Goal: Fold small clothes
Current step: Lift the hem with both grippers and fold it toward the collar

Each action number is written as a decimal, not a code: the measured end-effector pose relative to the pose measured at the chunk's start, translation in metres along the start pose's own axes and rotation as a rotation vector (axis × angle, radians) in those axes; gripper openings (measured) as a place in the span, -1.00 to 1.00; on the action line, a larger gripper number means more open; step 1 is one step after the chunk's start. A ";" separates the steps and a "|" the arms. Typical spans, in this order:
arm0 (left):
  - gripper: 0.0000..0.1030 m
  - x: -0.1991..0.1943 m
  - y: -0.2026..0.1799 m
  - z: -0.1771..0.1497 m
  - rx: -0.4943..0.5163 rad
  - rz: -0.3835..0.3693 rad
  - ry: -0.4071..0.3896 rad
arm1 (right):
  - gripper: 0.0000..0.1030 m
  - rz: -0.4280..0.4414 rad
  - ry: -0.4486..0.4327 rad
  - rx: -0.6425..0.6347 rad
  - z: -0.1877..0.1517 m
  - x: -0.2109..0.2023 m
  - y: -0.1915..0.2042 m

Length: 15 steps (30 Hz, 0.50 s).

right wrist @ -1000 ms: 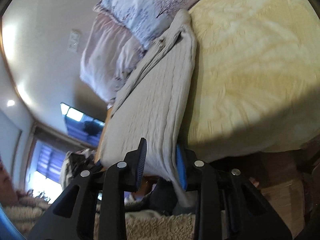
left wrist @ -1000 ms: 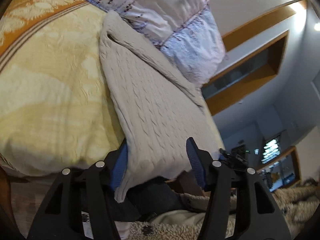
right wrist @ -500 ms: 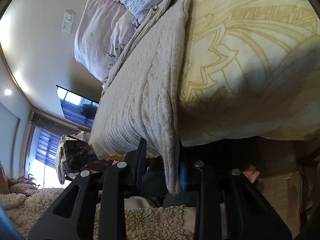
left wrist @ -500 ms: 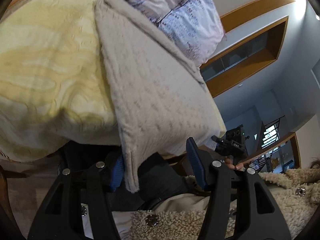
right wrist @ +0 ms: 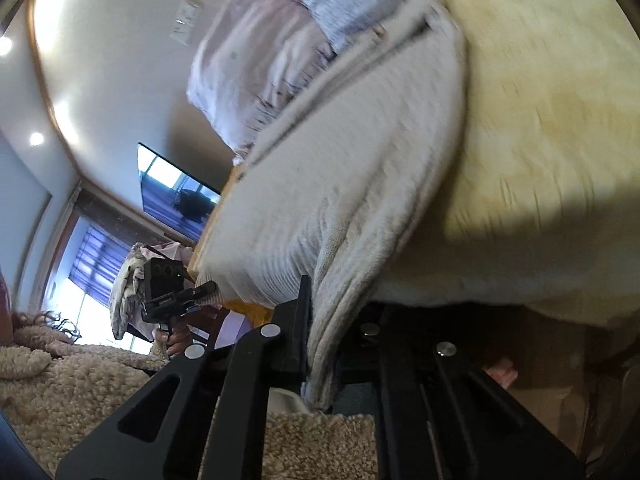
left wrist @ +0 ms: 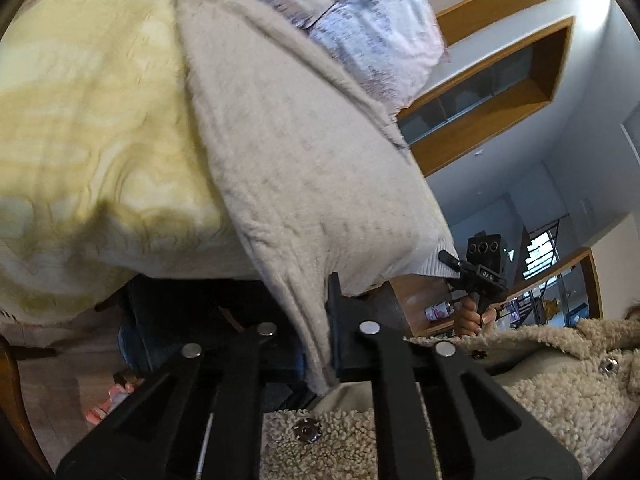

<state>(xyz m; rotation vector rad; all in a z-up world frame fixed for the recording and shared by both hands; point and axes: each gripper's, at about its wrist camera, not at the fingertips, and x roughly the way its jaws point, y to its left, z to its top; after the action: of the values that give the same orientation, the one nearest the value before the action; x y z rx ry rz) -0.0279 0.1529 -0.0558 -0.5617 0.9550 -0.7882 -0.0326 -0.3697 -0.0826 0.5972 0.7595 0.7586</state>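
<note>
Now both the left gripper (left wrist: 316, 344) and right gripper (right wrist: 320, 344) are clamped on the beige sweater's (left wrist: 304, 160) lower corners, off the yellow bedspread's (left wrist: 88, 120) edge.

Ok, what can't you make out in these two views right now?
- Left wrist view: the left tongs have their fingertips buried in the sweater.
- Right wrist view: motion blur smears the sweater and bedspread.
- Both views: the sweater's far end is hidden against the pillows.
</note>
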 end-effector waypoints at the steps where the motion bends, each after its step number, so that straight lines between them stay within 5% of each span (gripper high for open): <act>1: -0.84 -0.004 -0.003 0.002 0.014 -0.003 -0.014 | -0.84 -0.001 -0.012 -0.012 0.002 -0.001 0.004; 6: -0.86 -0.030 -0.014 0.023 0.060 -0.008 -0.110 | -0.85 -0.061 -0.146 -0.104 0.025 -0.016 0.033; 15: -0.86 -0.050 -0.026 0.093 0.070 0.150 -0.266 | -0.85 -0.451 -0.334 -0.346 0.070 -0.002 0.077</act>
<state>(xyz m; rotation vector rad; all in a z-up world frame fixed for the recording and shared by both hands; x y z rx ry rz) 0.0275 0.1846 0.0315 -0.5130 0.7126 -0.5927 -0.0085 -0.3399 0.0140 0.2147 0.4149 0.3458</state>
